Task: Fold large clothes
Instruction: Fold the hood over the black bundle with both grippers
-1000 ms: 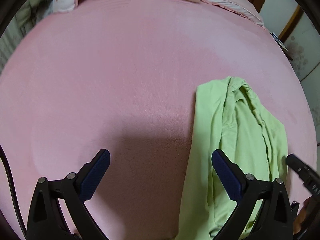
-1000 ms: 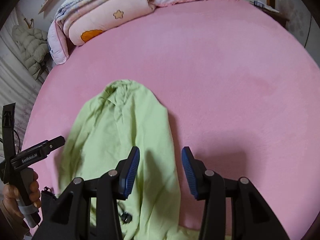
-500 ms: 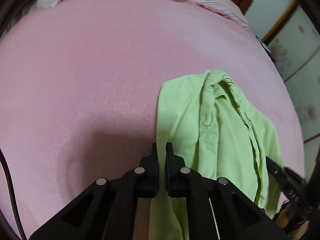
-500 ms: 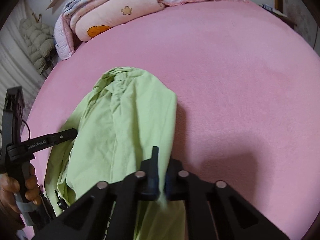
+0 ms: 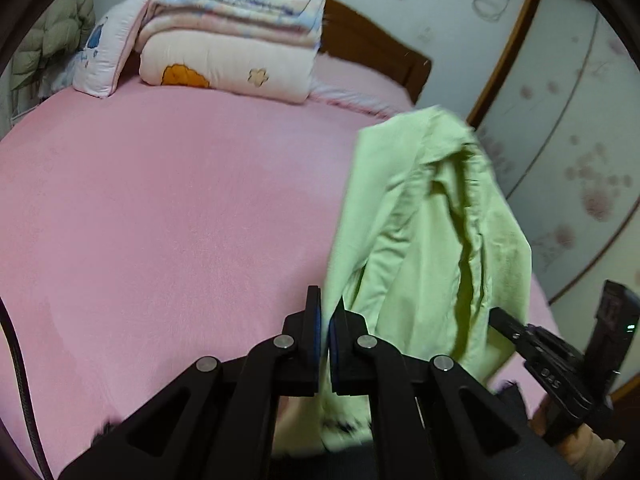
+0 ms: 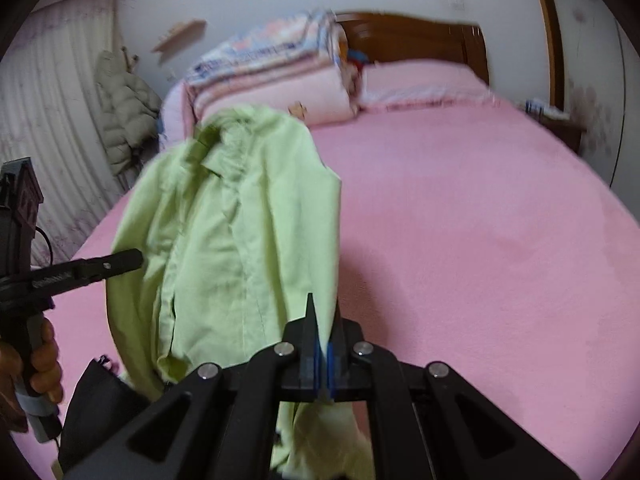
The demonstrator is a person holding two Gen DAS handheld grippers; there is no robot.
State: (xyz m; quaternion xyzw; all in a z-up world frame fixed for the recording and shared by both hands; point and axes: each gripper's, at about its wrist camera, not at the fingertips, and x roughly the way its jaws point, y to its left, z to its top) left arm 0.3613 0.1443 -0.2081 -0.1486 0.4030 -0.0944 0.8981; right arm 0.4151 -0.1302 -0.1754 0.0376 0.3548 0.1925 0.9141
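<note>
Motion-blurred green shirt (image 6: 240, 232), its lower hem cut off behind the tongs at the bottom edge.

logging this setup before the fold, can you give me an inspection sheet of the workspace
surface: pink bed cover, smooth, bare across its middle
job's things: light green shirt lifted off the bed, hanging collar end away from the cameras
clutter: stack of folded quilts and a pillow at the headboard; a dark item at the near bed edge
grippers: left gripper and right gripper, jaws shut on the shirt's near edge
cables: black cable at the left gripper
surroundings: wooden headboard, curtain, padded jacket, wall shelves
</note>
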